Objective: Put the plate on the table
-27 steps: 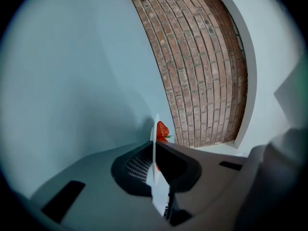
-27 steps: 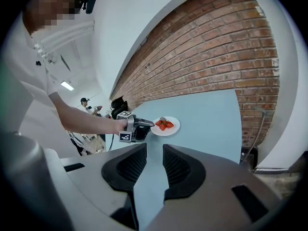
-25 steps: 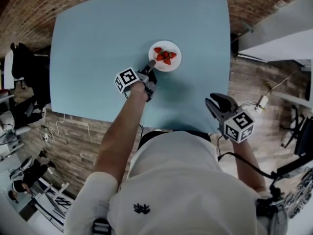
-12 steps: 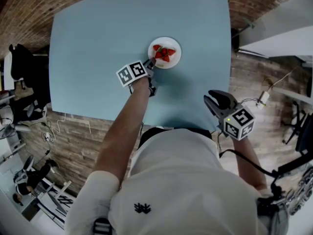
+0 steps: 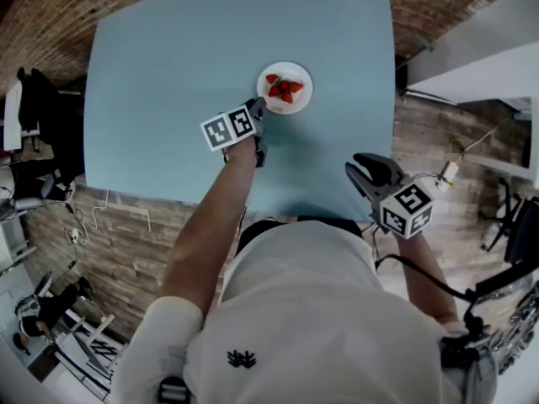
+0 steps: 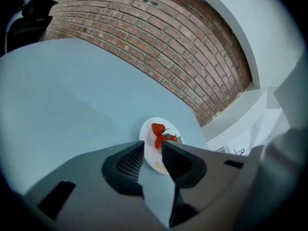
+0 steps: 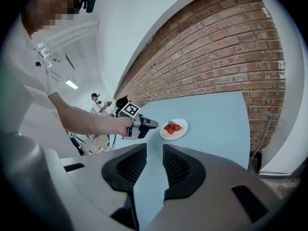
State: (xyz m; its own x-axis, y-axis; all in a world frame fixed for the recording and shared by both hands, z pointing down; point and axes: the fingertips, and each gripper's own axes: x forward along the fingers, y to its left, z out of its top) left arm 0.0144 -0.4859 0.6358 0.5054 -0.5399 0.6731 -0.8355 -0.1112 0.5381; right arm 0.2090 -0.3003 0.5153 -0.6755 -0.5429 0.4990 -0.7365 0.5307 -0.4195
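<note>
A white plate (image 5: 296,99) with several strawberries (image 5: 284,87) rests flat on the light blue table (image 5: 168,82), right of its middle. My left gripper (image 5: 258,105) sits at the plate's near-left rim. Its jaws have just been opening, and in the left gripper view the rim of the plate (image 6: 147,134) shows in the gap of the left gripper (image 6: 153,146) without the pads pressing on it. My right gripper (image 5: 360,169) hovers over the table's near right corner, open and holding nothing. In the right gripper view, the right gripper (image 7: 154,149) faces the plate (image 7: 173,131) from a distance.
The table's near edge runs just under my right gripper, with brick-pattern flooring (image 5: 126,234) beyond it. White furniture (image 5: 480,57) stands to the right with a cable and plug (image 5: 446,175) on the floor. Dark chairs and gear (image 5: 38,116) crowd the left side.
My left gripper has rolled about its own axis, so its marker cube shows different faces. Its jaws have gone from shut on the plate's rim to apart. The right gripper has hardly moved.
</note>
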